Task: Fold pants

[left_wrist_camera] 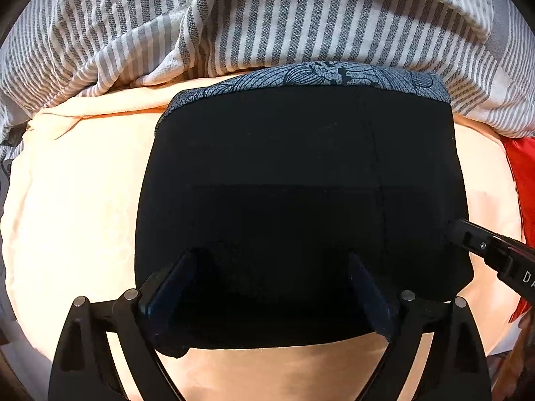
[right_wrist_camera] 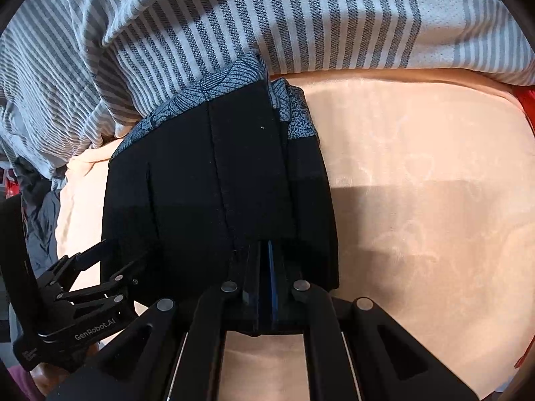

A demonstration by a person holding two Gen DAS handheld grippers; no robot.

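While my left gripper (left_wrist_camera: 271,267) stands wide open over the folded black pants (left_wrist_camera: 301,183) at frame centre, my right gripper (right_wrist_camera: 265,254) is pinched closed at their near edge; smooth matte cloth, blue leaf-print trim, on a peach sheet (left_wrist_camera: 73,200) below a striped woven blanket (left_wrist_camera: 267,16).

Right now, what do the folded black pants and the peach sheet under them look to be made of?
The folded black pants look like matte woven or fine-knit cloth, with stitched seams and a blue-grey floral printed band; the exact fibre is unclear. The peach sheet looks like smooth, slightly glossy cloth with a faint tone-on-tone pattern.
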